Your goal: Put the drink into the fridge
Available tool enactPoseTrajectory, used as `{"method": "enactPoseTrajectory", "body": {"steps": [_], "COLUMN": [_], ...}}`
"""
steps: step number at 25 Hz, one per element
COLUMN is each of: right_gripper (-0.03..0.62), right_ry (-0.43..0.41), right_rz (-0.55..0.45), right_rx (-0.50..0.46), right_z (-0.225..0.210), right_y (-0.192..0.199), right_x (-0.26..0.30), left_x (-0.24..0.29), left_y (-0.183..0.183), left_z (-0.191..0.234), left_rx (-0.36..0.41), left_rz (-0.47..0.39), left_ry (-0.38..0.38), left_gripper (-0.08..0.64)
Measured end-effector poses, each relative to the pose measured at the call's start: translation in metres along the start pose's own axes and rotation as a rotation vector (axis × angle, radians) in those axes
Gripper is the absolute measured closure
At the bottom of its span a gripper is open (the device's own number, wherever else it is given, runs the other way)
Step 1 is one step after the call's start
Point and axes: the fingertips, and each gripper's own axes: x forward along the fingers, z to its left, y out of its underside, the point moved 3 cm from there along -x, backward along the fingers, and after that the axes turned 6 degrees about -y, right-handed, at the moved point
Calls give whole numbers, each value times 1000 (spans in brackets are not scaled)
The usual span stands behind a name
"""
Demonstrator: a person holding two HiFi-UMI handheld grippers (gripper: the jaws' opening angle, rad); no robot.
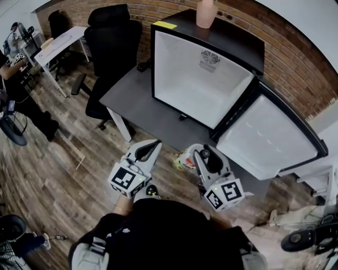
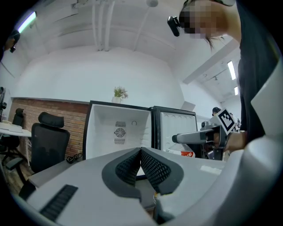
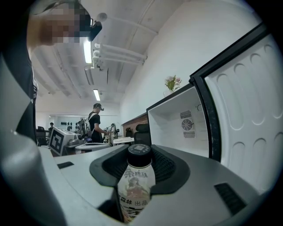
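My right claw [image 3: 141, 161] gripped the pale, black-capped plastic drink bottle [image 3: 136, 187] near its cap, short of the open, white-lined black mini fridge [image 1: 203, 79]. My left claw [image 2: 140, 153] was closed on nothing. I judged that the narrow hold might let the bottle slip or clip the fridge's frame.

In the head view the bottle [image 1: 183, 160] shows only as a scrap of label beside the right gripper [image 1: 200, 157] — the rest lies behind it. In the right gripper view its lower part is lost at the bottom edge. The vase [image 1: 205, 12] on the fridge [image 1: 179, 68] is cut by the top edge, and the sticker [image 1: 165, 25] is too small to read. In the left gripper view the left gripper [image 2: 140, 153] hides the fridge's floor — the bottle there is a sliver.
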Motion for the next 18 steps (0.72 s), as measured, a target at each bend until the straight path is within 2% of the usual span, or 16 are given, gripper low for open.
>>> {"method": "enactPoseTrajectory", "body": {"steps": [8,18], "right_gripper": [445,445], "right_ry": [53,140], "right_rz": [-20,-13], "right_rx": [-6,-11], "right_z": [-8,-31], "right_y": [-3,-1], "right_x": [55,93], "left_x": [16,24], "left_y": [-4,3], "left_z": [54,101], "left_rx": [17,3], "left_rz": [3,23], "left_ry": [58,77], "left_gripper": [561,563]}}
